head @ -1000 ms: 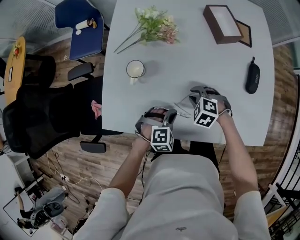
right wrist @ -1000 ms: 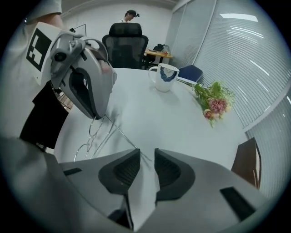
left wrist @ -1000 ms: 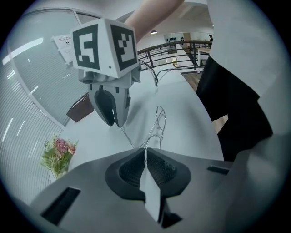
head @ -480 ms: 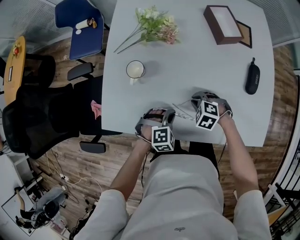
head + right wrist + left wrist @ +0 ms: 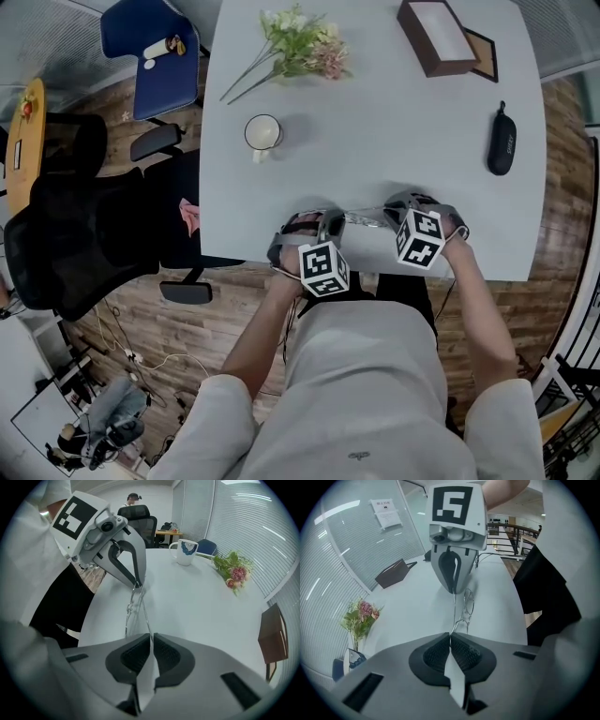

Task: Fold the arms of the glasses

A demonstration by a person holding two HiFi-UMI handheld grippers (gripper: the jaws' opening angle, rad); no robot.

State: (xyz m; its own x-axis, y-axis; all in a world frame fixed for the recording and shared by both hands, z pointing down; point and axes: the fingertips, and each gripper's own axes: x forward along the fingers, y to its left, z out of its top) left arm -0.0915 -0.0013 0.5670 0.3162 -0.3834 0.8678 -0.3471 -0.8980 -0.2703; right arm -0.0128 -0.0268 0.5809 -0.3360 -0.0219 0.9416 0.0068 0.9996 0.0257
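While two grippers meet at lower centre of the head view, one pair of glasses (image 5: pixel 362 217) spans between them by the table's (image 5: pixel 403 122) near edge. Left gripper (image 5: pixel 450 638): jaws clamped on one arm tip. Right gripper (image 5: pixel 150 637): jaws closing round the other arm, a narrow gap showing. Upper frame: one mug (image 5: pixel 262 133), one black case (image 5: pixel 502 141).

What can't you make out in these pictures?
Glasses: head view, too small and thin to tell how far the arms are folded.
Wall notice: left gripper view, print too small.
Brown box: head view, top cut off by the edge.
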